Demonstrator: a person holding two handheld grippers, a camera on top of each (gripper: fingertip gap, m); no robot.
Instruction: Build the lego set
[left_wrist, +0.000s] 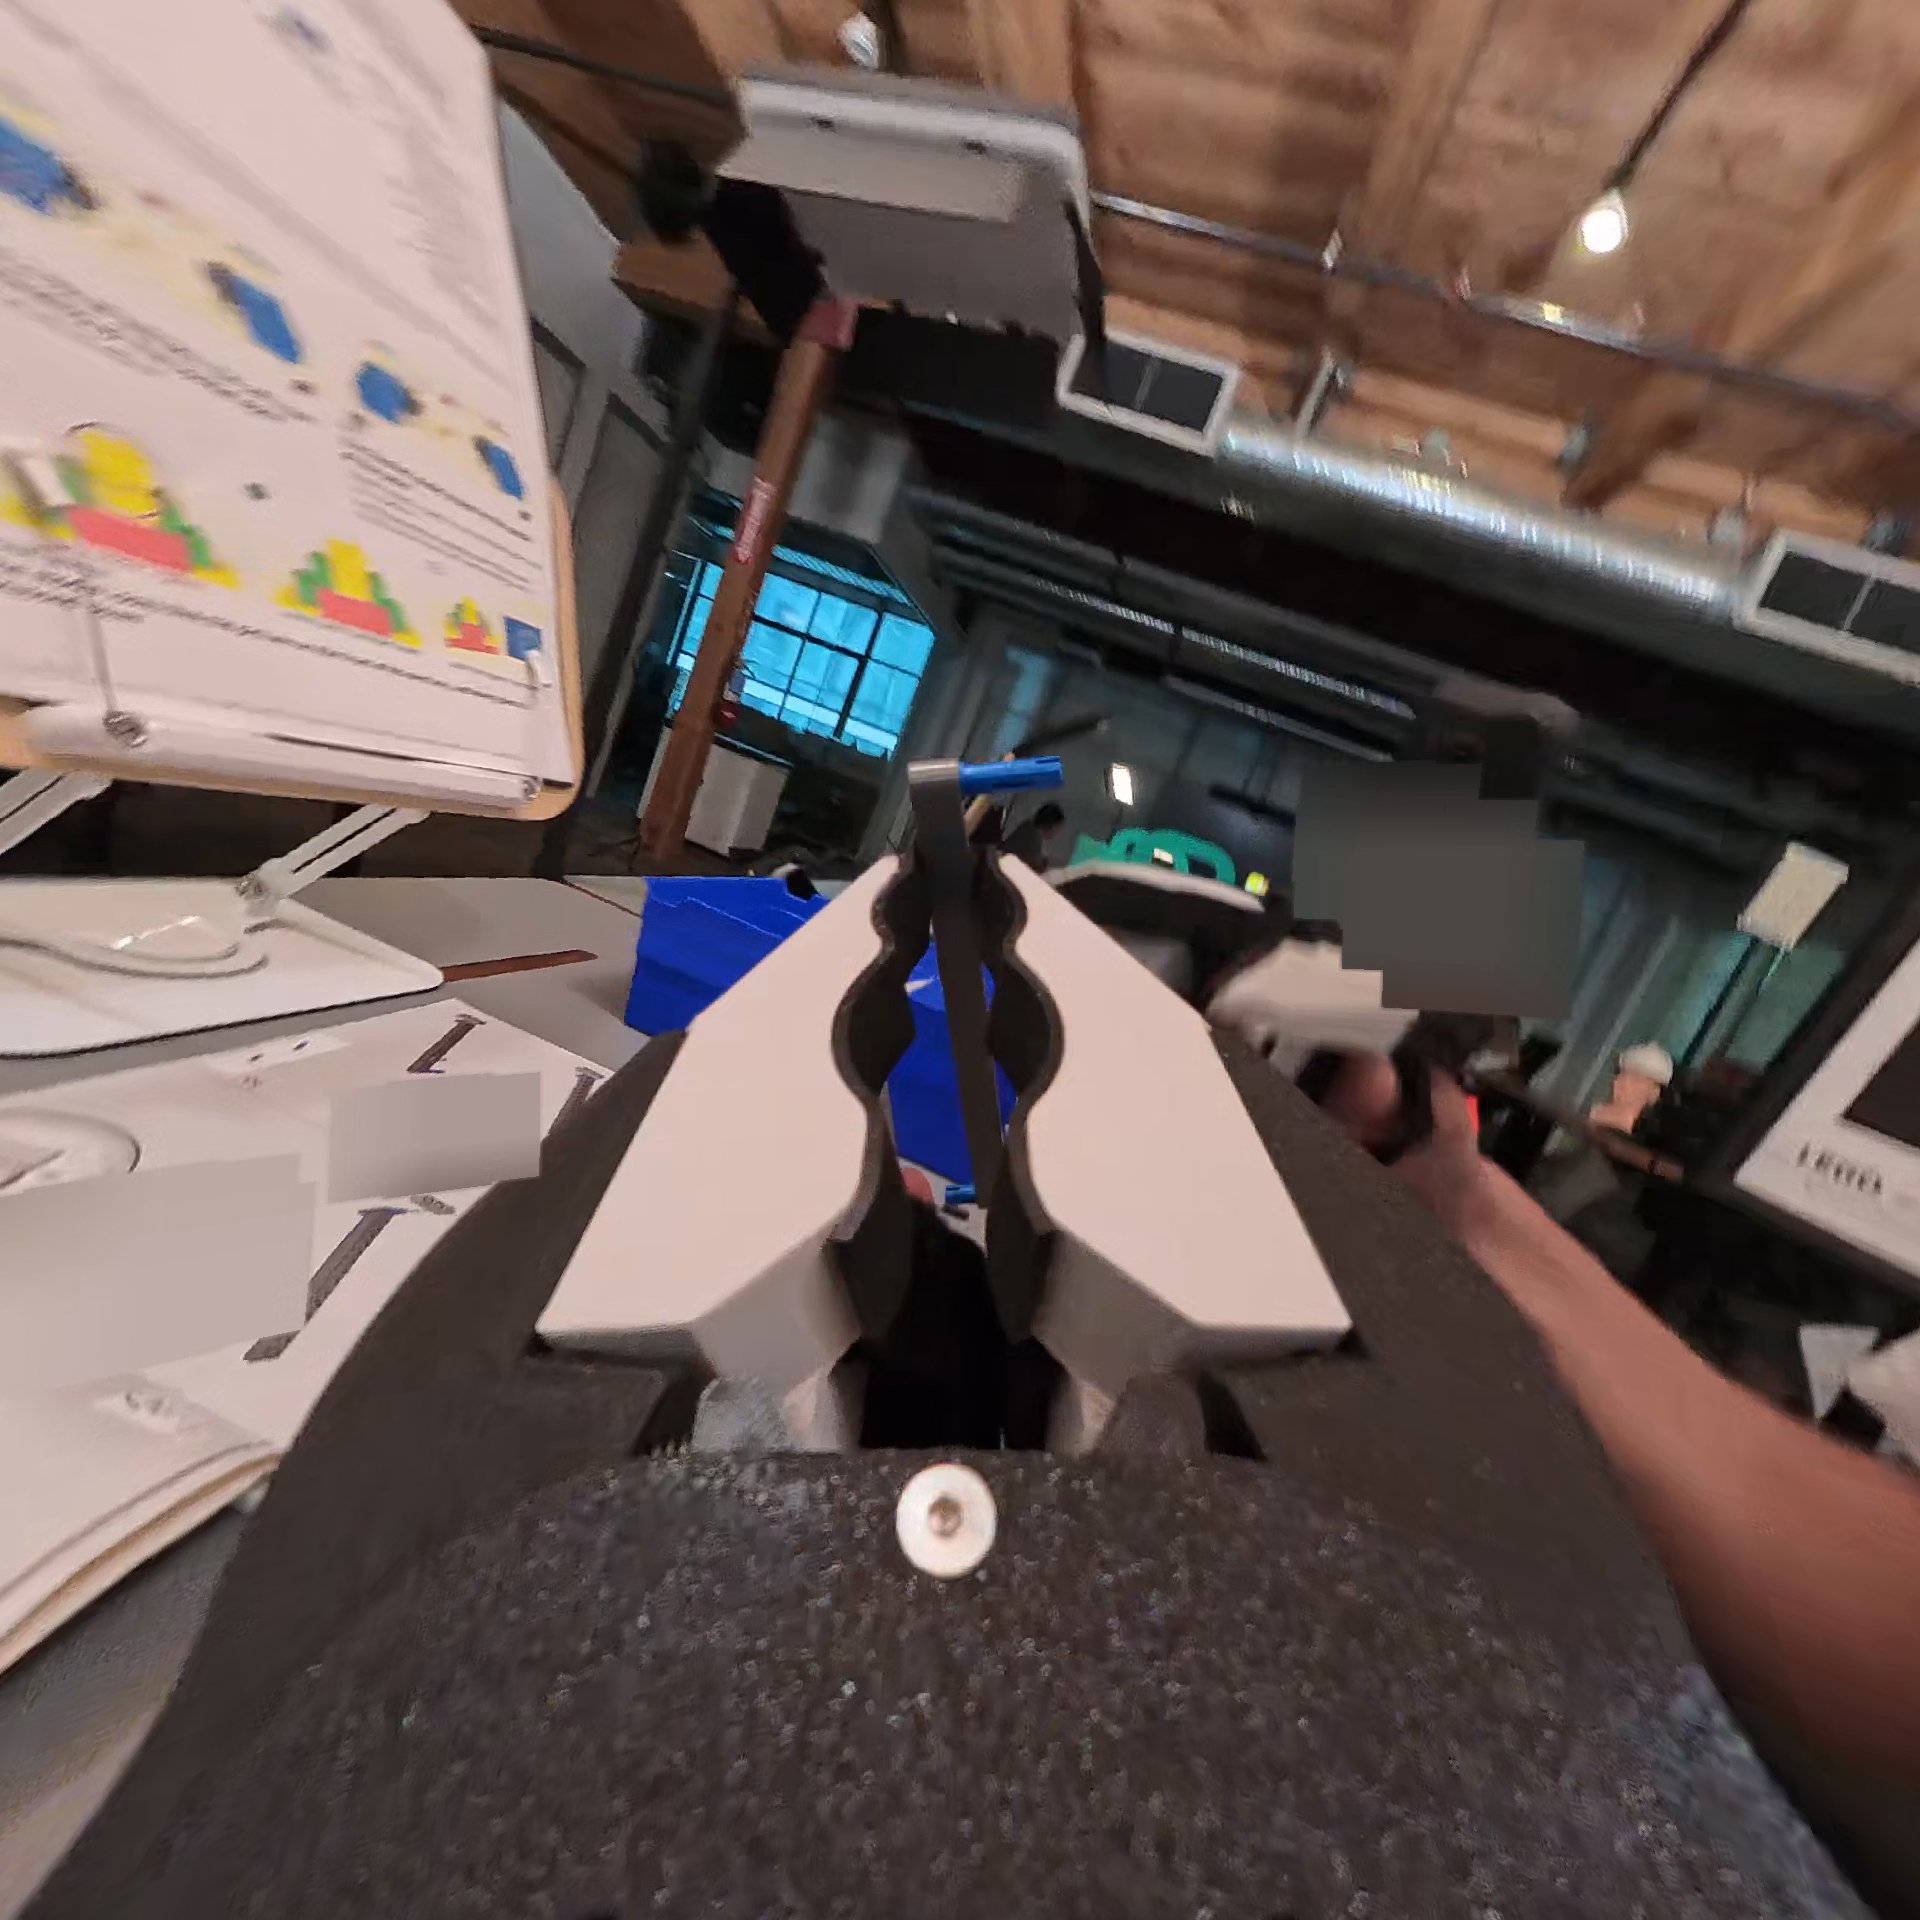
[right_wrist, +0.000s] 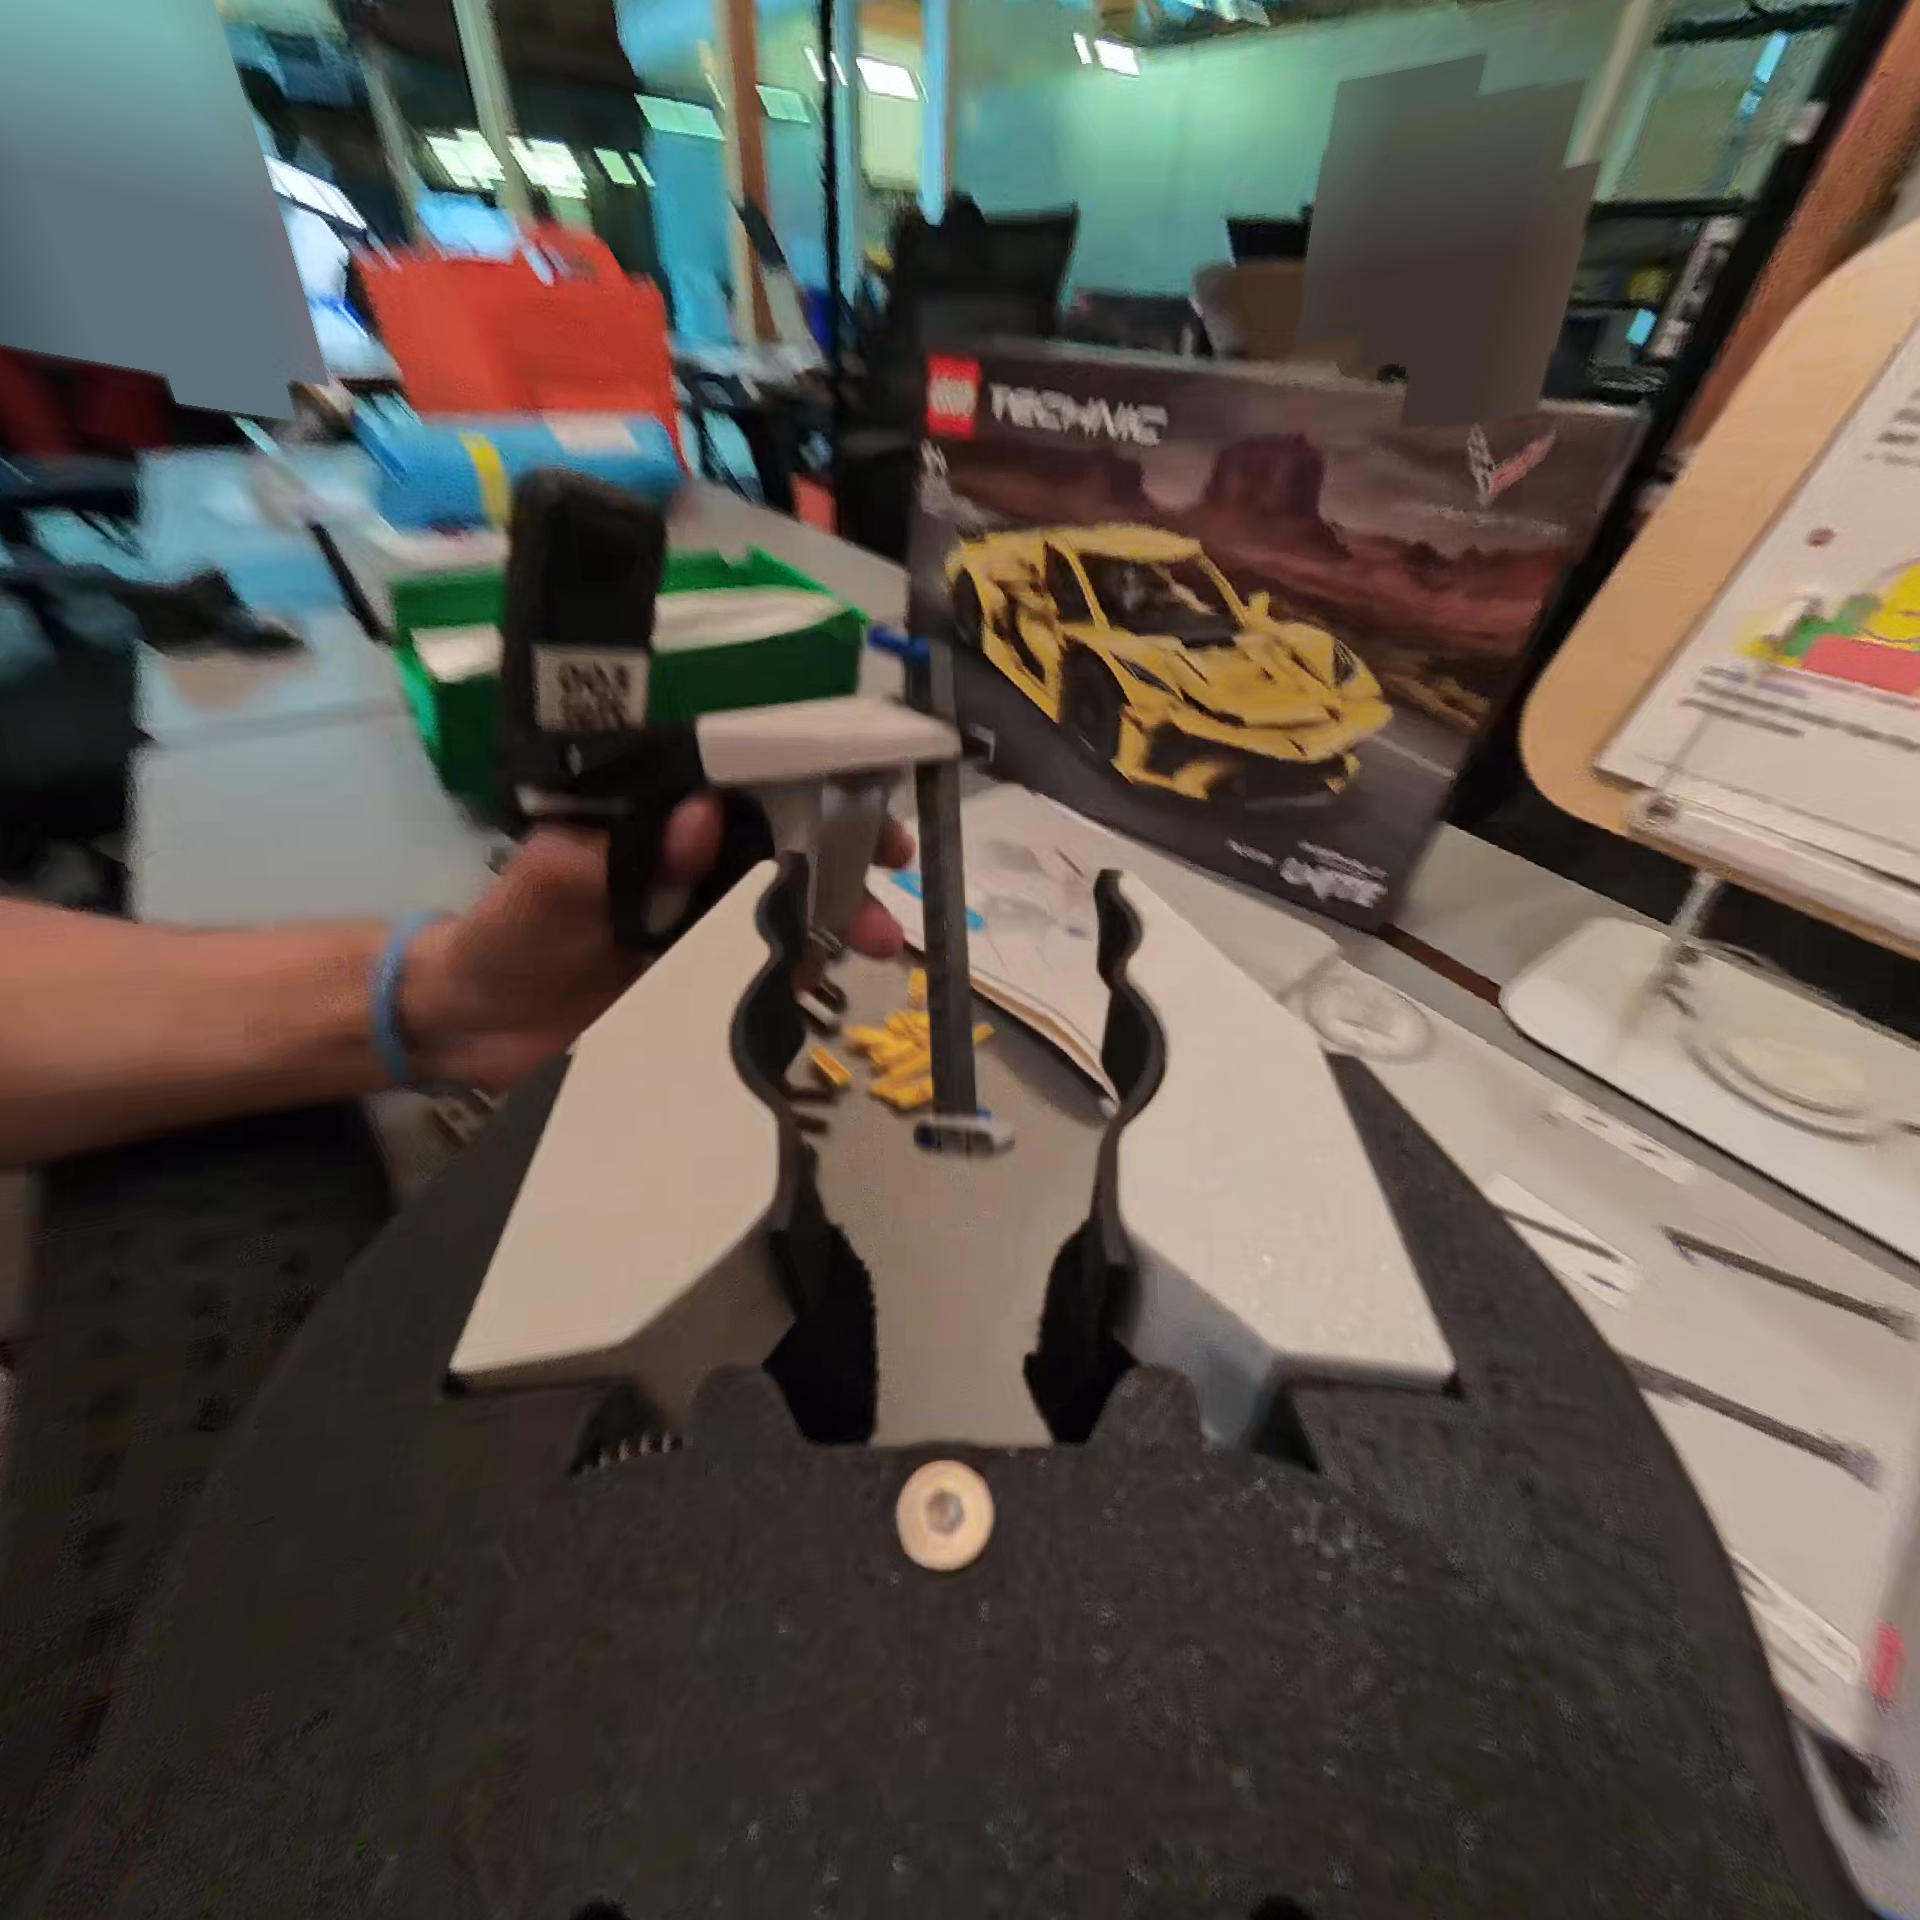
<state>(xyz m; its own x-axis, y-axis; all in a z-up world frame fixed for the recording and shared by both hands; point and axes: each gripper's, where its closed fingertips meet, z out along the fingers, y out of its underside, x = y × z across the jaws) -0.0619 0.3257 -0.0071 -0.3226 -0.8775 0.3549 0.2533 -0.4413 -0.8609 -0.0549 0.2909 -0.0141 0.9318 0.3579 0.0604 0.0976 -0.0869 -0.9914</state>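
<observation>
I've got the left gripper (left_wrist: 951, 883) clamped nearly closed on a long dark lego beam (left_wrist: 961, 997), w/ the beam running up between the pads and poking out past the tips. A blue pin (left_wrist: 1013, 774) and a grey connector (left_wrist: 933, 774) sit at its far end, so I'm holding it low to leave that end free to work on.

In the right wrist view the same beam (right_wrist: 945, 935) stands upright, mid-frame, gripped by the left gripper (right_wrist: 831, 753) coming in from the left. Its near end carries another small blue-and-grey piece (right_wrist: 966, 1135).

The right gripper (right_wrist: 940, 883) is wide open w/ nothing in it, jaws either side of the beam but not touching it. My guess: it's lined up to take or steady the beam.

Loose yellow pieces (right_wrist: 894, 1055) lie on the table (right_wrist: 935, 1247) just left of the beam. The set box (right_wrist: 1247, 623) stands far behind, instruction sheet on a stand (right_wrist: 1766, 644) at right, kept in sight for reference.
</observation>
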